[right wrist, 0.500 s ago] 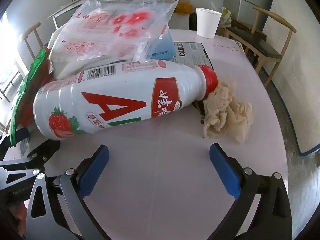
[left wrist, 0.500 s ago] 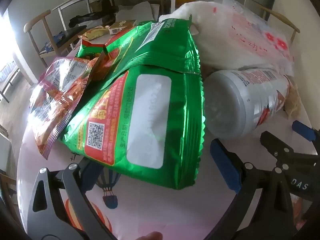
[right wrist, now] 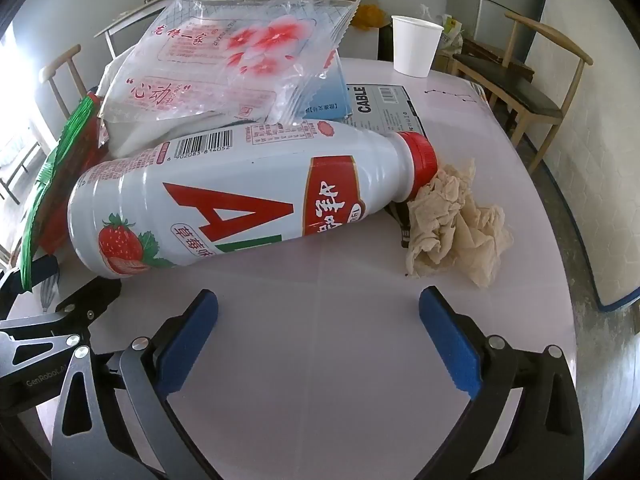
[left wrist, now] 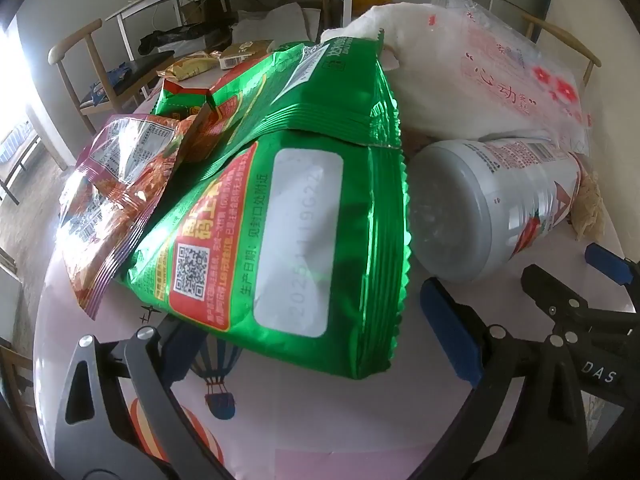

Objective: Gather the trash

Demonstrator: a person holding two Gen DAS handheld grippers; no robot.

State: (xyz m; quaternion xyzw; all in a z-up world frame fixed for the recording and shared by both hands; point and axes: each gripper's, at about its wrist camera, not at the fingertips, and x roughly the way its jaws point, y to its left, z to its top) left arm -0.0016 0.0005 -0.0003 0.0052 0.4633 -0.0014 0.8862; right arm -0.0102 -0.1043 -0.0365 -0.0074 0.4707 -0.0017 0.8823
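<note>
We hold the left gripper [left wrist: 316, 340] spread wide over a green snack bag [left wrist: 288, 240]. Our right gripper [right wrist: 320, 340], jaws equally spread and empty, faces the toppled strawberry drink bottle [right wrist: 240, 196] beside a crumpled tissue [right wrist: 452, 220].

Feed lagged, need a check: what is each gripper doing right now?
Left gripper: open, holding nothing; the green snack bag lies between its jaws.
Right gripper: open, empty, short of the bottle.

A white strawberry-drink bottle [right wrist: 240, 196] lies on its side before me, red cap shut, base toward the table's left edge. A crumpled tissue [right wrist: 456, 224] touches its cap. Green snack bags [left wrist: 288, 216] overlap at its base; a clear flowered bag [right wrist: 236, 60] rests behind it
</note>
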